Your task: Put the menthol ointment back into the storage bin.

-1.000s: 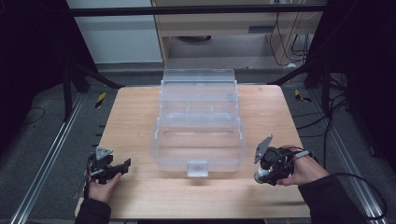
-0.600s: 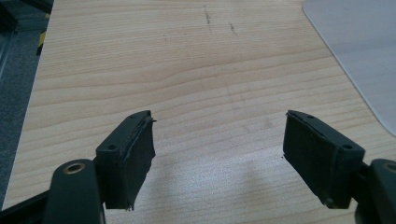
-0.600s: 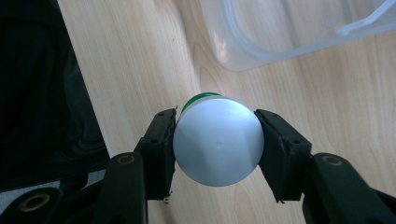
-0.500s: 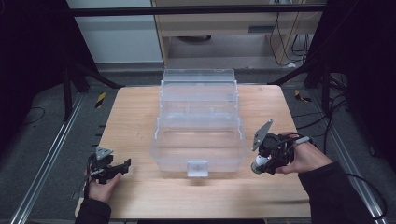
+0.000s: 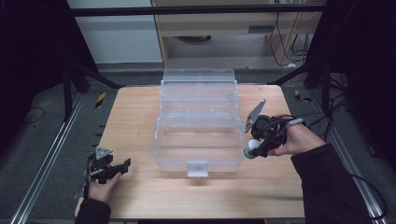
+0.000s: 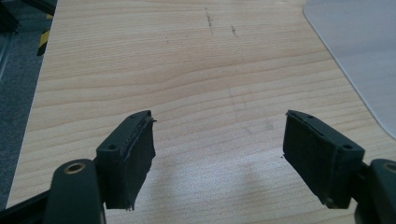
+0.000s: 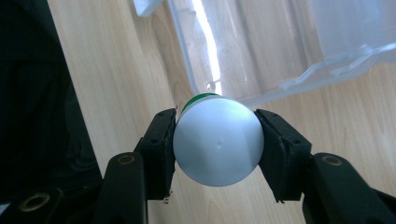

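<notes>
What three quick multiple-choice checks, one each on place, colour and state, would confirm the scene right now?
1. Where is the right gripper?
A. beside the clear plastic organiser box's right side
B. at the table's far left corner
C. inside the box

2. What colour is the band on the white-capped bottle?
A. red
B. green
C. blue

3. How do the left gripper's jaws stand?
A. shut on a bottle
B. open, nothing between
C. shut on the box

Answers: 1 A, the high view shows it by the box's right wall. 2 B, a green rim peeks behind the cap. 3 B, bare wood shows between them.
</notes>
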